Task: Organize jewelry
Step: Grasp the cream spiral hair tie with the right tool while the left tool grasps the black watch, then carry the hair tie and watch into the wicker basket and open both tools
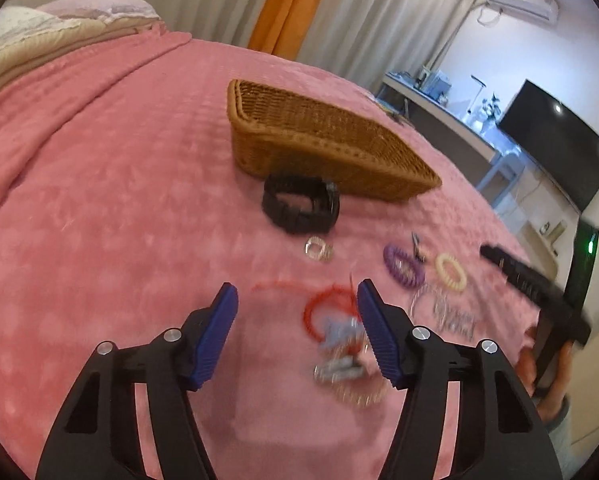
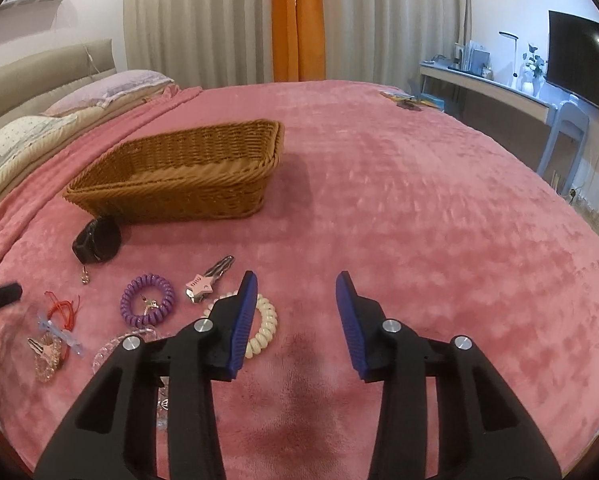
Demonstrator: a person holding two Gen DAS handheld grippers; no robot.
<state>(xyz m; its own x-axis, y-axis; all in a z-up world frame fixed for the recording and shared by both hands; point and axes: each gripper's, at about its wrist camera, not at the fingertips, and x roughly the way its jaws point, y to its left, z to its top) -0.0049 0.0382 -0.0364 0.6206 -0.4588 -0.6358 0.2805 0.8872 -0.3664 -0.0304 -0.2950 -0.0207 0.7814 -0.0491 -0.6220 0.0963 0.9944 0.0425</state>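
The basket (image 2: 179,168) lay on the pink blanket (image 2: 419,208), its long side running from near left toward the far curtains (image 2: 219,20); a desk and a dark screen stood at the right wall. The jewelry lay scattered before the basket. The left claw (image 1: 295,328) stood apart, a red cord (image 1: 323,308) loose between its pads. The right claw (image 2: 295,320) stood apart over bare blanket, the cream coil (image 2: 263,328) just beside its left pad.

On the bed (image 2: 419,200), the basket (image 2: 179,176) sits mid-bed; the watch (image 2: 97,245) lies just before it, coil bracelets (image 2: 147,300) nearer the near edge.
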